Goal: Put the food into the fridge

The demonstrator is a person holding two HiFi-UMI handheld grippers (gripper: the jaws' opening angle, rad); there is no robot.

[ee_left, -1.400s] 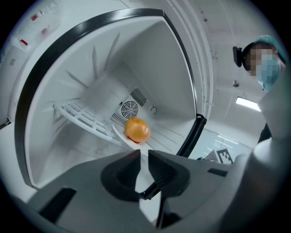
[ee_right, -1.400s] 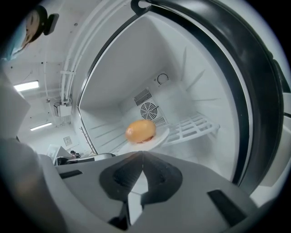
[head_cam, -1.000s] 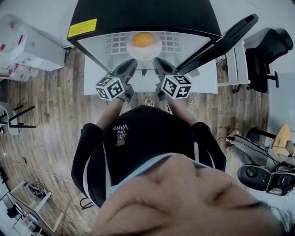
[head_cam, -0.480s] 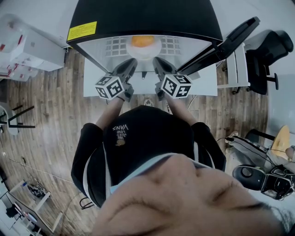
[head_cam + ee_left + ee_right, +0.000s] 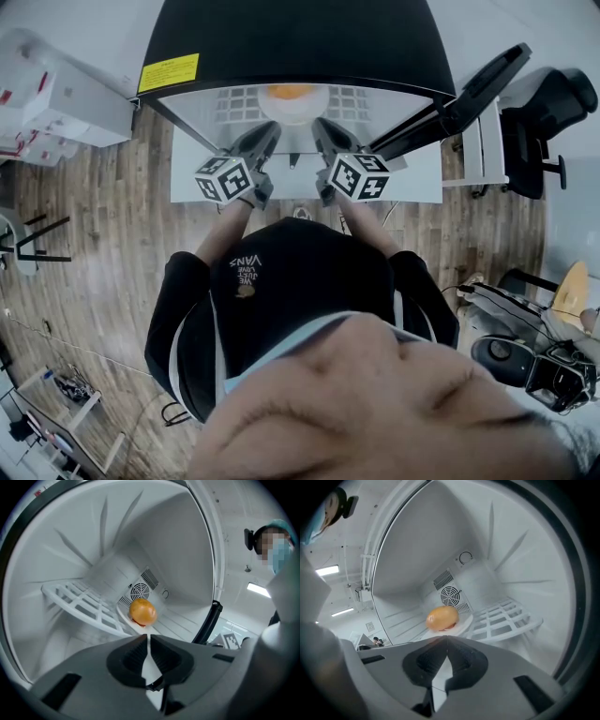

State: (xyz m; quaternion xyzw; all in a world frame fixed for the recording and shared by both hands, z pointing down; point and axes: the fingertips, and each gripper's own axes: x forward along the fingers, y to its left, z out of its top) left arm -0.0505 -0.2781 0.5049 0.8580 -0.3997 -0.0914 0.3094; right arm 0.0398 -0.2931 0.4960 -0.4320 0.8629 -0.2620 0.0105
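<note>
Since a second ago the round orange piece of food (image 5: 289,92) has slipped further under the front edge of the small black fridge (image 5: 291,37) in the head view. Only its lower part shows there now, where nearly all of it showed before. The marker cubes on both grippers sit at much the same spots in that view as then.

The food lies on a shallow white plate (image 5: 292,114) inside the fridge's white cavity, in front of the round fan vent (image 5: 139,591) in the back wall. The plate is just beside the inner end of a white plastic grid shelf (image 5: 79,602). Whether the plate rests on anything cannot be told.

The left gripper (image 5: 146,637) reaches in level, its jaws clenched on the plate's near rim. The right gripper (image 5: 446,638) does likewise from the other side, jaws clenched on the same rim, so the plate sits between the two. Nothing else shows in the cavity, and the grid shelf is bare.

The fridge's black door (image 5: 469,80) stands swung open at the right. A yellow label (image 5: 169,70) sits on the fridge's top at the left. The fridge stands on a white counter (image 5: 417,173) over a wooden plank floor (image 5: 94,234), with a black office chair (image 5: 544,122) off to the right
</note>
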